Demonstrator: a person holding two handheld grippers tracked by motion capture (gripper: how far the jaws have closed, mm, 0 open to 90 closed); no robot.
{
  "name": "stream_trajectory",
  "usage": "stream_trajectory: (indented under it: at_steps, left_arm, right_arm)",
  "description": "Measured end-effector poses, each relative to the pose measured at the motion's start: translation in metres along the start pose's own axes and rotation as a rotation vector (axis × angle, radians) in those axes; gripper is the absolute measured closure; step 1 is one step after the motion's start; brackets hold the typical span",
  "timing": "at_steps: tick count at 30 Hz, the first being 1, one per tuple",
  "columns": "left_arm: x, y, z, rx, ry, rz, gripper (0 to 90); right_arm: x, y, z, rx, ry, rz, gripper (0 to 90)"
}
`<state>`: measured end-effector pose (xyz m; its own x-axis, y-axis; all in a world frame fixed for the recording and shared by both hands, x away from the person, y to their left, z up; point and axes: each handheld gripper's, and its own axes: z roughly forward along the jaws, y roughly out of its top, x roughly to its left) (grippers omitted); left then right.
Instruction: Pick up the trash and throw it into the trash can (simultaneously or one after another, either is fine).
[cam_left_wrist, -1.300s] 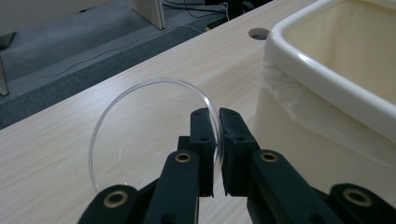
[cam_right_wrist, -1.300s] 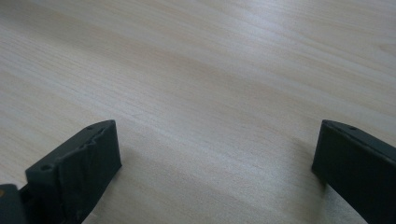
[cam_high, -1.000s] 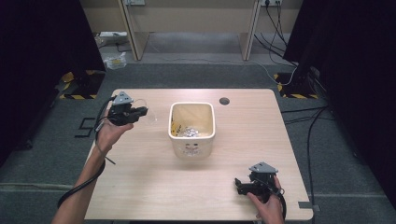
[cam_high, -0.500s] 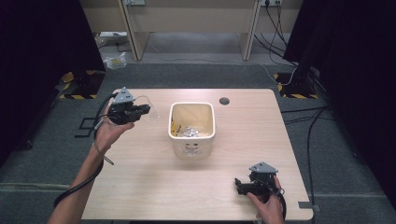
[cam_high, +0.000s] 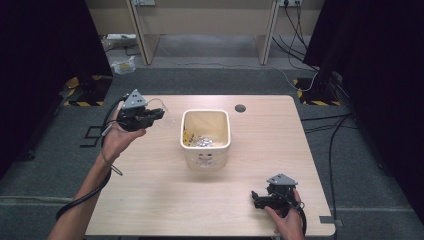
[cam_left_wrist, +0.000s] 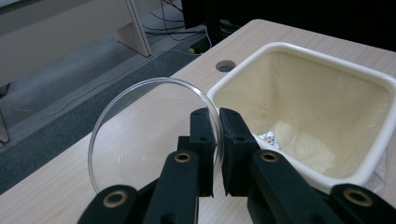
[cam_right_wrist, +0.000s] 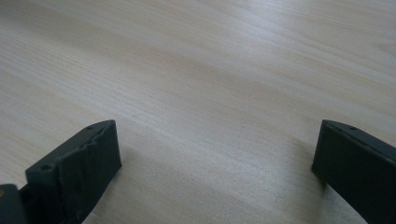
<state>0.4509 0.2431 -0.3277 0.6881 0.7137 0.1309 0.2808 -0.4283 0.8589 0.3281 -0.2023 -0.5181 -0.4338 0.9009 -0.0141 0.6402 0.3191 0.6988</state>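
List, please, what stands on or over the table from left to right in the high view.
Left gripper shut on a clear round dish → cream bin → round hole in the table → right gripper, open, resting on the table.

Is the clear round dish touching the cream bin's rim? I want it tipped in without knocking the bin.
Apart. The left gripper view shows the clear dish, pinched at its edge by the left gripper, with bare table visible between it and the bin.

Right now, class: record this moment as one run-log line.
left hand-held gripper: shut on clear dish rim, raised beside cream bin | right hand-held gripper: open, nothing between jaws, low over table
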Motion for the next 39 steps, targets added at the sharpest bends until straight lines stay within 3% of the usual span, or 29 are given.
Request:
stream_trajectory:
  at_steps: [11, 39]
  left_arm:
    - [-0.008, 0.015, -0.001, -0.011, -0.001, 0.044, 83.9]
    - [-0.030, 0.042, 0.003, -0.030, -0.031, 0.089, 83.9]
  right_arm:
    - [0.000, 0.000, 0.000, 0.000, 0.000, 0.000, 1.0]
    - [0.000, 0.000, 0.000, 0.000, 0.001, 0.001, 1.0]
